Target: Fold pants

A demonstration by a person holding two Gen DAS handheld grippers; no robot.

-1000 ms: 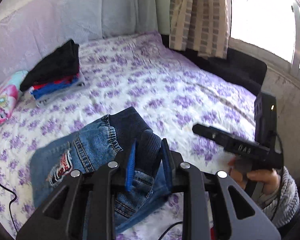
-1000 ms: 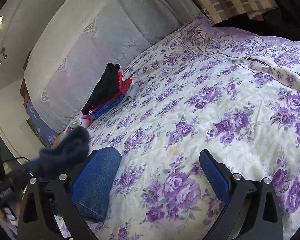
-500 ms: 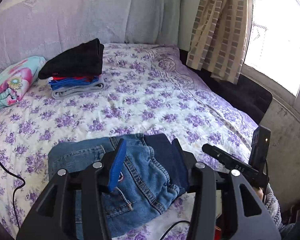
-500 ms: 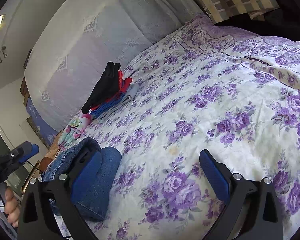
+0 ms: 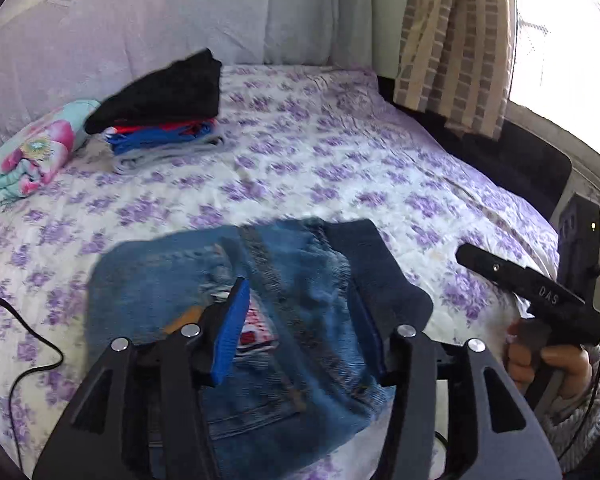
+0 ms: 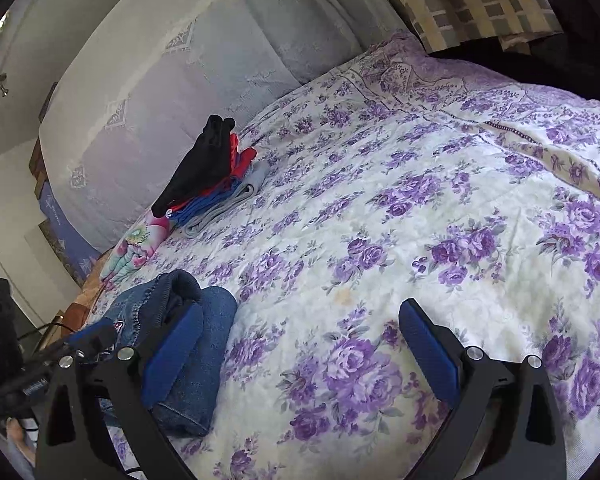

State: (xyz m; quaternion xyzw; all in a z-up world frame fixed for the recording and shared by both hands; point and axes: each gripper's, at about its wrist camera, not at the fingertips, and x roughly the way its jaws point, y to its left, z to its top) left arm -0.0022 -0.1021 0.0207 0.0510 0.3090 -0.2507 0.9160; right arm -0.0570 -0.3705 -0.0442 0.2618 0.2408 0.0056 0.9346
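The folded blue jeans (image 5: 160,280) lie on the purple-flowered bedspread (image 5: 340,168), their dark cuff end turned up on the right. My left gripper (image 5: 298,292) hovers just over them. Its jaws are opening, and the denim shows in the gap below while neither blue pad presses on it. In the right wrist view the jeans (image 6: 208,344) sit as a bundle at the lower left, behind the left finger. My right gripper (image 6: 302,310) stands open over bare bedspread with nothing between its fingers. A hand (image 5: 548,360) in a knitted sleeve holds that tool to the right of the jeans.
A stack of folded clothes (image 5: 168,120), black on top, lies at the far left of the bed beside a floral pillow (image 5: 28,156). A black cable (image 5: 32,360) runs over the near left edge. A checked curtain (image 5: 456,40) and a dark ledge (image 5: 520,160) border the right side.
My left gripper's jaws have spread and let go of the denim fold they pinched. The jeans have dropped flat onto the bed. The right gripper has stayed put.
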